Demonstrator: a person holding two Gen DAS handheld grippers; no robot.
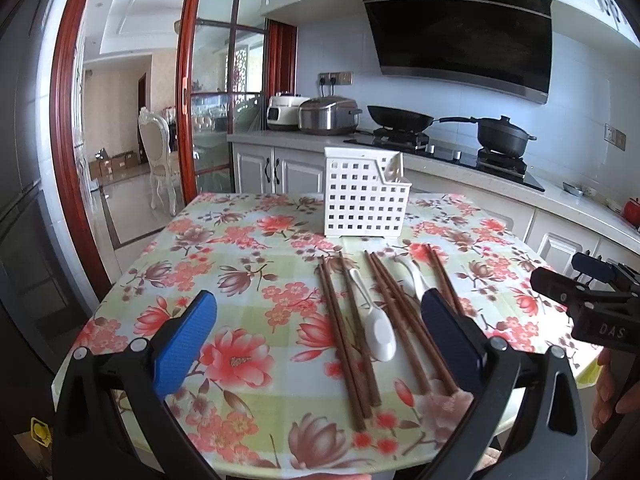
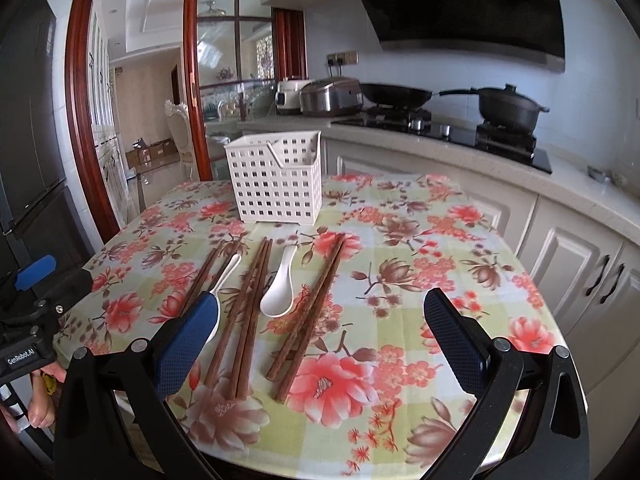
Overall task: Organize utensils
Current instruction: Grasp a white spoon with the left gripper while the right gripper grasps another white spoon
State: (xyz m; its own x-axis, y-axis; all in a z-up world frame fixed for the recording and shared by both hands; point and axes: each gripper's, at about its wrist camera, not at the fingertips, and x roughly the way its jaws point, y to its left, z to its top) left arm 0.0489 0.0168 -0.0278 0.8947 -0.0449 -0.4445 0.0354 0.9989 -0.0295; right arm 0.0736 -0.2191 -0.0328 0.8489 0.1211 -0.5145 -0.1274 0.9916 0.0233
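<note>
A white perforated utensil basket (image 1: 365,196) (image 2: 276,180) stands upright at the far side of the floral table. In front of it lie three pairs of brown chopsticks (image 1: 344,332) (image 2: 248,312) and two white ceramic spoons (image 1: 378,330) (image 2: 278,286), side by side. My left gripper (image 1: 320,340) is open and empty, hovering above the near ends of the chopsticks. My right gripper (image 2: 322,336) is open and empty, above the right pair of chopsticks (image 2: 308,320). The right gripper also shows at the right edge of the left wrist view (image 1: 592,300).
The table with a floral cloth (image 1: 240,280) (image 2: 420,248) has a rounded near edge. Behind it runs a kitchen counter with a stove, a wok (image 1: 400,118), a pot (image 1: 504,136) and rice cookers (image 2: 330,96). A doorway is at the left.
</note>
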